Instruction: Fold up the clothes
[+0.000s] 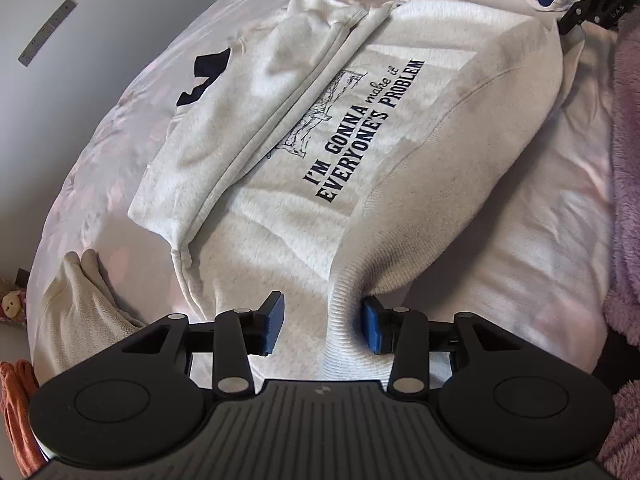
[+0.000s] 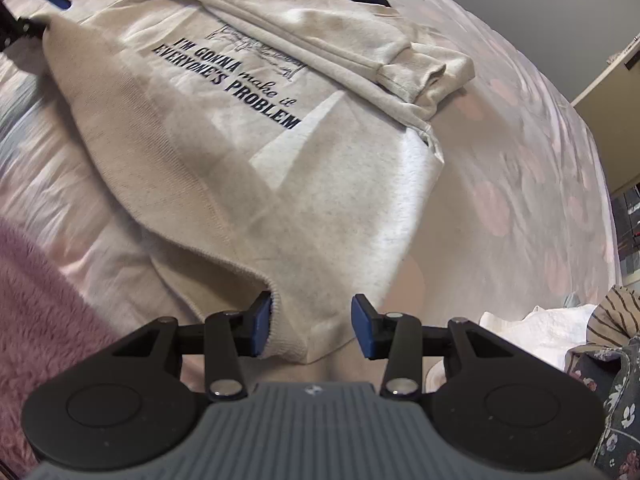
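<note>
The left tongs (image 1: 323,322) and right tongs (image 2: 311,326) each stand open astride a hem corner of the grey sweatshirt (image 1: 360,152) spread on the bed (image 1: 520,208), probably poised for folding it upward.

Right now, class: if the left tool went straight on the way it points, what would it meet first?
The left tool would most likely meet the sweatshirt first: its ribbed hem already lies between the open fingers, with the bed beneath. Depth is hard to judge.
</note>
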Demonstrator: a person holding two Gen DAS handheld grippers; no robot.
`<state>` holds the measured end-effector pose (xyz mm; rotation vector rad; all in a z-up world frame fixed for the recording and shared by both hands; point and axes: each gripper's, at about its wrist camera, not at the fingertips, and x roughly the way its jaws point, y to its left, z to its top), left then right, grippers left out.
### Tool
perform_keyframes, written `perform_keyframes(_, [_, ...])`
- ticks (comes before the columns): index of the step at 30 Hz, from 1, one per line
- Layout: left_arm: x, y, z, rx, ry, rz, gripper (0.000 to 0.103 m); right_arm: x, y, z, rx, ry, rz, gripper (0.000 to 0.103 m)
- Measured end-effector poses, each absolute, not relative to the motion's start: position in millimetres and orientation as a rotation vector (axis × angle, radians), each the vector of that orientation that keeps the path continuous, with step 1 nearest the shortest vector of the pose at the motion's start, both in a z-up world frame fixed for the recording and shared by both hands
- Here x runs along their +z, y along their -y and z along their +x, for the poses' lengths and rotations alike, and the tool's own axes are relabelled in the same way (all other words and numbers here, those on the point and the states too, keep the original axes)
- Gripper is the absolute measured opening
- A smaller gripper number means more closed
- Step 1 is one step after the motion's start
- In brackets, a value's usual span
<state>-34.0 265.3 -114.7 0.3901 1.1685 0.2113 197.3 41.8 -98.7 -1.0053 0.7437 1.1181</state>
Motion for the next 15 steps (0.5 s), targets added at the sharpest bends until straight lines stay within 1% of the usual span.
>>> perform_keyframes(1, [-114,-265,-34,0.212,-1.174,0.395,0.038,-97,-40,194,1.13,-0.743,-1.009,0.045])
perform_keyframes(3, [-114,-266,-33,0.219,-1.177,0.389,0.031,-91,-37,188,1.168,-0.741,-1.002,0.045])
perform_keyframes(4, [-114,-267,-32,0.225,-1.18,0.377,0.024,-88,-36,185,1.189,-0.742,-0.996,0.045])
perform_keyframes(7, [-115,-272,-26,0.28,-1.177,0.346,0.019,-82,-36,175,1.253,-0.761,-0.985,0.045])
perform_keyframes(11, [-114,-284,-21,0.331,-1.165,0.259,0.017,-88,-50,158,1.306,-0.803,-1.022,0.047])
perform_keyframes(15, [-115,-289,-21,0.347,-1.159,0.225,0.017,-109,-75,143,1.317,-0.846,-1.116,0.047])
